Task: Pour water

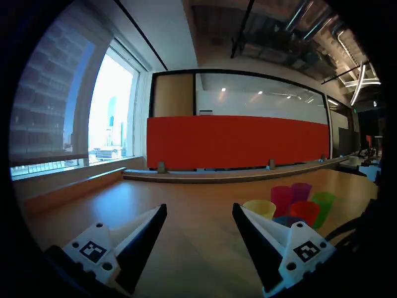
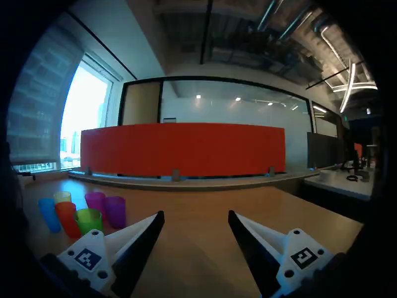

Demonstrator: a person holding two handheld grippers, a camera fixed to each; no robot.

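A group of coloured plastic cups (image 1: 304, 211) stands upright on a wooden table (image 1: 198, 188).

In the left gripper view, the cups sit beyond and to the right of the jaws' right-hand finger. A yellow cup (image 1: 259, 207) is nearest that fingertip. A blue cup (image 1: 288, 221) is partly hidden behind the finger. A green cup (image 1: 323, 206) is farthest to the right, and a purple cup (image 1: 301, 191) stands at the back. The left gripper (image 1: 199, 208) has its jaws spread wide apart, with bare table between them and nothing in its grasp.

In the right gripper view, the same cups (image 2: 68, 218) stand to the left of the jaws. The green cup (image 2: 89, 220) is just beside the left-hand finger, and the blue cup (image 2: 48, 213) is farthest out. The right gripper (image 2: 195, 214) is likewise wide open and holds nothing.

Straight ahead of both pairs of jaws, at the far edge of the table, runs a long red panel (image 1: 238, 141). To the left of the jaws a bright window (image 1: 106, 119) shows.
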